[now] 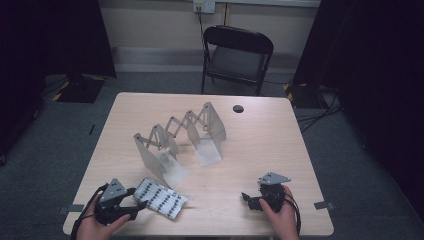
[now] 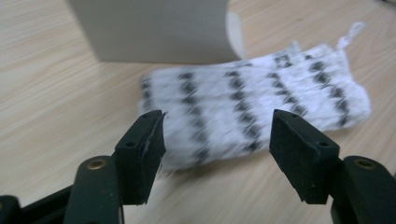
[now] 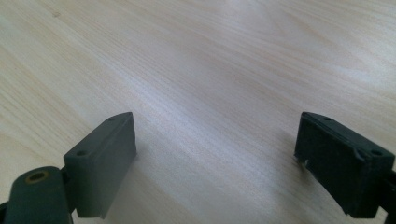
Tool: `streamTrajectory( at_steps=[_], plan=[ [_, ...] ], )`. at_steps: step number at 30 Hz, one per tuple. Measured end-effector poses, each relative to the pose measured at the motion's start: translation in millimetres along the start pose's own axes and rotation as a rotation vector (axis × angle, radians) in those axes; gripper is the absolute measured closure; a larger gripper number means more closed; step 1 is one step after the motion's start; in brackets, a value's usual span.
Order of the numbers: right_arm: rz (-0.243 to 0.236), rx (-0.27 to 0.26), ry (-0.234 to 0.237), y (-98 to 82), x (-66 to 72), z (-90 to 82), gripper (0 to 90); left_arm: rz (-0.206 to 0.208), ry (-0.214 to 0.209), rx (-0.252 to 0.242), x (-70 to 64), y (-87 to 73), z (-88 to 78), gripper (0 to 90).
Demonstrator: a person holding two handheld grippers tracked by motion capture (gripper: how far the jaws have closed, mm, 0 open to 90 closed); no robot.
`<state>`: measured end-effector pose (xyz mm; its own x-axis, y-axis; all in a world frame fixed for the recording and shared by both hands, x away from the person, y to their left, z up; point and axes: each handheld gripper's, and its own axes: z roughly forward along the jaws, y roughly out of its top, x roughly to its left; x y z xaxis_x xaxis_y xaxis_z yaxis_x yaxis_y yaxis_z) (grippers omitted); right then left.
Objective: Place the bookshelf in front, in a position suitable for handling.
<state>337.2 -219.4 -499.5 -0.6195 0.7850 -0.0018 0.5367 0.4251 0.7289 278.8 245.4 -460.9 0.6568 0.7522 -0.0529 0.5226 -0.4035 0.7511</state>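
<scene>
The left gripper (image 2: 217, 133) hangs low near the table's (image 1: 260, 145) near-left corner, its jaws parted on either side of the near end of a folded black-and-white patterned cloth (image 1: 160, 197), not yet pressing it. Best to slide further over the fold before closing, so every layer is caught. Just beyond stands a folding metal rack (image 1: 177, 137). The right gripper (image 1: 252, 199) rests wide and empty by the near-right edge.

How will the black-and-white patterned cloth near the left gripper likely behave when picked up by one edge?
The cloth looks knitted and lies flat and folded, so it will probably droop and unfold. Its fuzzy surface suggests the left gripper won't slip. It seems light and unlikely to break.
</scene>
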Motion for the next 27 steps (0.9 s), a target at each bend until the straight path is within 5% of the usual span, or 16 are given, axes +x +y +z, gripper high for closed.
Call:
streamTrajectory(
  at_steps=[7, 11, 14, 17, 27],
  plan=[
    [0.000, 0.000, 0.000, 0.0, 0.0, 0.0, 12.0, 0.047, -0.031, 0.071, -12.1, 10.1, 31.3, 38.1],
    [0.000, 0.000, 0.000, 0.0, 0.0, 0.0, 12.0, 0.055, -0.008, 0.079, -5.6, 8.4, 35.7, 35.7],
    [0.001, 0.000, -0.001, 0.1, 0.1, 0.1, 12.0, 0.080, 0.054, 0.091, 7.9, 9.0, 29.9, 33.0],
    [0.001, 0.000, -0.002, 0.1, 0.1, 0.1, 12.0, 0.067, 0.088, 0.080, 17.0, 12.0, 26.9, 32.4],
    [0.000, -0.002, -0.004, 1.0, -0.4, 1.2, 12.0, 0.018, 0.096, 0.073, 36.6, 14.0, 42.8, 34.3]
  ],
)
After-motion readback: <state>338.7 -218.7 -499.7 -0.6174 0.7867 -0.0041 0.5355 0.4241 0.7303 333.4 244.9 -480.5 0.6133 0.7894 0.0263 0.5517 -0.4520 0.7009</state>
